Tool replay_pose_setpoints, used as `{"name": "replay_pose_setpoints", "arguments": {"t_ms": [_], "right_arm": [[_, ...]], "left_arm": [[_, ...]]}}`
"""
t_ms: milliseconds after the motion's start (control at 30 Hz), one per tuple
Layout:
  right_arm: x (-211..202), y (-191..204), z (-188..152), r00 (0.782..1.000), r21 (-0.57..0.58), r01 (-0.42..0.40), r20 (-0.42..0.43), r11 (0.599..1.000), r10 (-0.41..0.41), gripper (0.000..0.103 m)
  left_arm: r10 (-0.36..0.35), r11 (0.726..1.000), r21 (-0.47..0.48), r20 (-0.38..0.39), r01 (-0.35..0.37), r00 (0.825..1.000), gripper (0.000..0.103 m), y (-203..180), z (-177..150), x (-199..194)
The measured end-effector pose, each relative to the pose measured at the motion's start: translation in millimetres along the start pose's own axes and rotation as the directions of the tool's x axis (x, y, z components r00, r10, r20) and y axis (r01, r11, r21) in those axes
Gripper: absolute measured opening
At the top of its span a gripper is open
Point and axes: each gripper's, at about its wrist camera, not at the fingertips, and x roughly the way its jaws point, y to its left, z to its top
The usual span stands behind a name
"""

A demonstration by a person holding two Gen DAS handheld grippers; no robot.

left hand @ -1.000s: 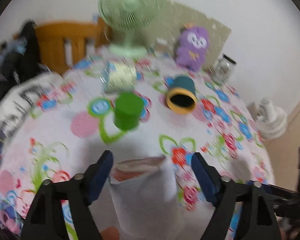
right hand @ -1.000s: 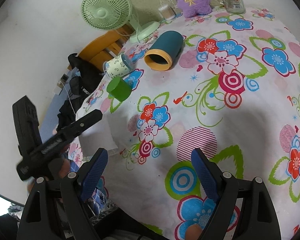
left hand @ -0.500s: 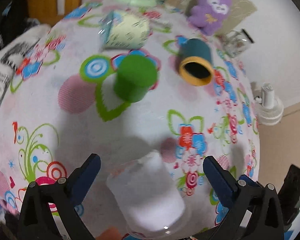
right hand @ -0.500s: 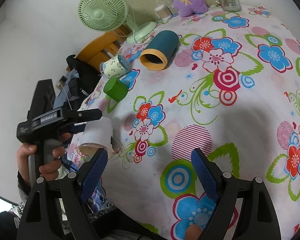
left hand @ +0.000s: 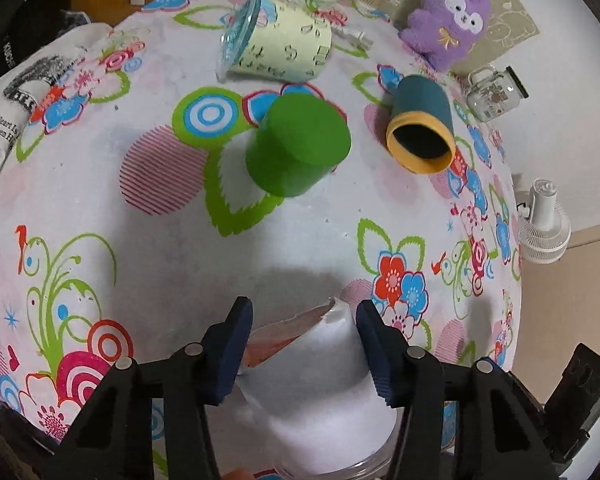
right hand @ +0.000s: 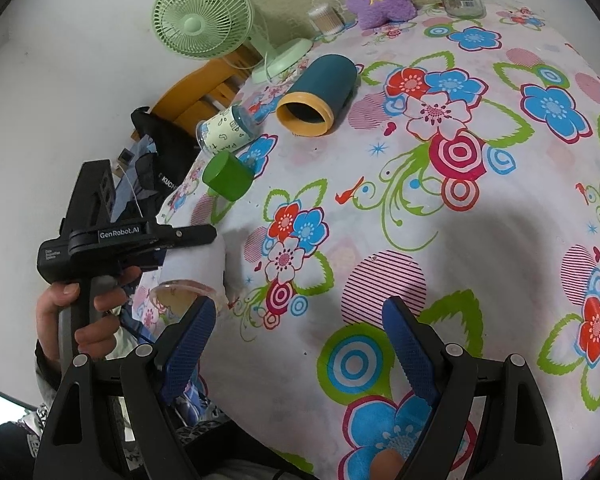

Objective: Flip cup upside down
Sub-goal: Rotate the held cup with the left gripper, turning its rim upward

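Left gripper [left hand: 304,346] now pinches the white cup [left hand: 320,400], which half a second ago sat loose between wider fingers at the near edge of the floral-clothed bench [left hand: 160,248]. Right gripper [right hand: 300,344] hovers spread; white walls behind.

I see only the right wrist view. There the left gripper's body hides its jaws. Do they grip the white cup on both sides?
Observer: Yes. In the left wrist view the left gripper has one jaw pressed against each side of the white cup.
Operator: What lies at the table edge behind that gripper? I cannot see it.
Observer: A white cloth with black print hangs over the left edge of the table.
Operator: Is there anything past the opposite edge?
Observer: A small white fan stands beyond the right edge, lower than the tabletop, near the wall.
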Motion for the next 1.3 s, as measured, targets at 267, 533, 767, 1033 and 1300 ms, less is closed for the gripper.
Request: {"name": "replay_pose_setpoints", "arguments": {"t_ms": [267, 533, 767, 1033, 1300], "right_arm": [[1.3, 5.3, 0.7, 1.0, -0.016, 0.002, 0.005, 1.0, -0.002, 0.087], [6.5, 20.5, -0.4, 1.0, -0.077, 0.008, -0.004, 0.997, -0.009, 0.087], [5.3, 30.4, 6.1, 1.0, -0.122, 0.015, 0.004, 0.992, -0.014, 0.087], [16.3, 35.0, 3.2, 1.0, -0.139, -0.005, -0.02, 0.99, 0.003, 0.087], [15.4, 48.4, 1.4, 0.999, -0.21, -0.009, -0.034, 0.978, 0.002, 0.087]], "left_arm": [[-0.009, 0.996, 0.087, 0.242, -0.013, 0.97, 0.042, -16.1, -8.0, -38.3], [0.032, 0.984, 0.153, 0.329, -0.087, 0.944, 0.045, -31.2, -25.1, -41.6], [-0.017, 0.997, -0.065, 0.369, 0.044, 0.929, 0.103, 0.9, -42.3, -59.3], [-0.001, 0.975, -0.214, 0.241, 0.054, 0.97, 0.103, 28.5, -31.6, -41.8], [-0.019, 0.969, -0.239, 0.162, 0.058, 0.987, 0.094, 23.9, -28.5, -10.4]]}}
